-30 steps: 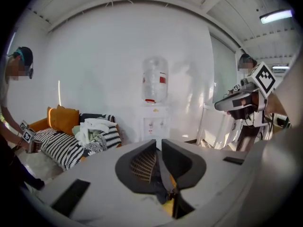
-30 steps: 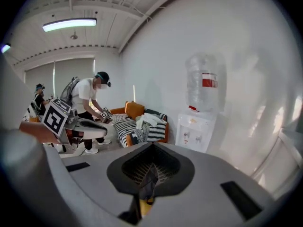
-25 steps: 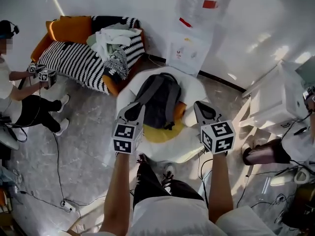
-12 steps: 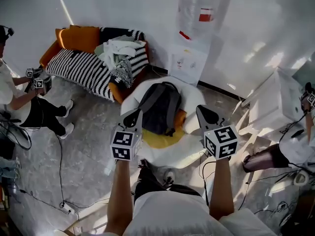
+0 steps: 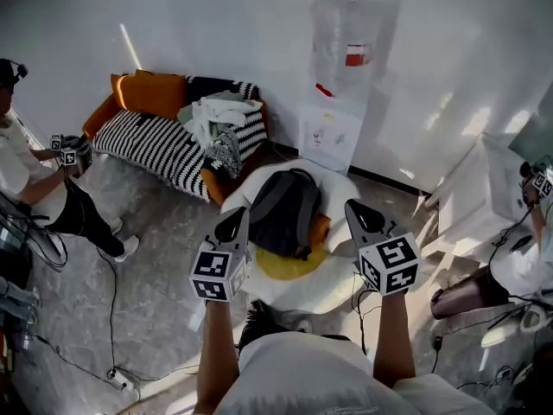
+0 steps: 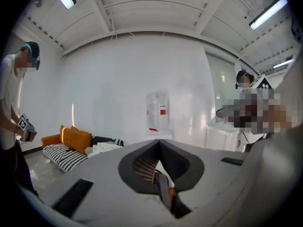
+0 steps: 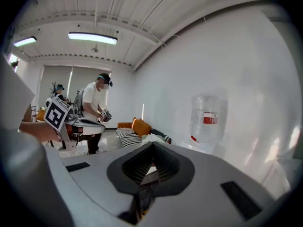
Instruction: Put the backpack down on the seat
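The dark grey backpack (image 5: 283,210) lies flat on the white round seat (image 5: 298,294), its lower end over a yellow cushion (image 5: 289,264). My left gripper (image 5: 234,221) hovers at the backpack's near left side, jaws shut and empty. Off the bag's near right side my right gripper (image 5: 355,212) is also shut, with nothing in it. In the left gripper view the left gripper (image 6: 158,145) has its jaws closed to a point, and a grey strap (image 6: 164,193) shows below them. The right gripper view shows the right gripper (image 7: 152,148) closed in the same way.
A striped sofa (image 5: 155,141) with orange cushions and a heap of clothes stands at the back left. A water dispenser (image 5: 335,124) is against the wall behind the seat. A person (image 5: 34,188) holding grippers stands at the left, another person at the right by a white table (image 5: 484,188). Cables cross the floor.
Both grippers have drawn back toward me from over the backpack, staying shut. The backpack rests unmoved on the seat. The head view has lifted, showing more of the wall and dispenser.
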The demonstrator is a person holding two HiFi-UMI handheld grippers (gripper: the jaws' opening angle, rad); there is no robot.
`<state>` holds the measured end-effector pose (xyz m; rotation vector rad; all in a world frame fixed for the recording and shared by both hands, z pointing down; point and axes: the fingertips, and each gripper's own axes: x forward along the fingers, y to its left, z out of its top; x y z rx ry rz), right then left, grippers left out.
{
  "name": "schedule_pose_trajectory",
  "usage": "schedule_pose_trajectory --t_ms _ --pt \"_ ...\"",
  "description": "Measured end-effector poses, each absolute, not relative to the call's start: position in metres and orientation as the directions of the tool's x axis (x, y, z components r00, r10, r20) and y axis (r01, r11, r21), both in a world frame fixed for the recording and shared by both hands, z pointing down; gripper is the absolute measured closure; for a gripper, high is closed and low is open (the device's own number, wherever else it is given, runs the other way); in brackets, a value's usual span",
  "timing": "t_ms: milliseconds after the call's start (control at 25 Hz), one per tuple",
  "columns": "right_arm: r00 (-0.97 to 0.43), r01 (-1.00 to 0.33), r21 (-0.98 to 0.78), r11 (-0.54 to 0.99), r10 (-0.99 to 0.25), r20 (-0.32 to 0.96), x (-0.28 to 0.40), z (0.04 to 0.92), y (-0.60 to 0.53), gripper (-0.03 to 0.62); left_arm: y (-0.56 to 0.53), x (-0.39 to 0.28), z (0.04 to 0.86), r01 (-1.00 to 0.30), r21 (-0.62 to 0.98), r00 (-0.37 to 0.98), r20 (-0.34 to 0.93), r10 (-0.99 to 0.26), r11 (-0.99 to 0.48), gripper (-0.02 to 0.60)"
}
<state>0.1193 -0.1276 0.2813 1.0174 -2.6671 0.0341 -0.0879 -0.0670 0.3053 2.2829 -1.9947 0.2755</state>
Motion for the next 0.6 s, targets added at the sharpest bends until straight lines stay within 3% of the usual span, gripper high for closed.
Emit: schedule_pose_trajectory --t_ms 360,600 --pt "-0.752 -0.618 0.101 0.78 -0.624 0.213 0.106 0.247 -0.114 0.591 -0.054 -0.064 0.271 -0.967 -0.156 0.172 0.183 -0.968 -0.201 0.574" --pt "-0.775 -0.595 0.092 0.798 -0.601 0.197 0.099 0.233 -0.101 0.591 -0.032 -0.058 0.244 -0.972 -0.137 0.166 0.157 -0.973 -0.188 0.574"
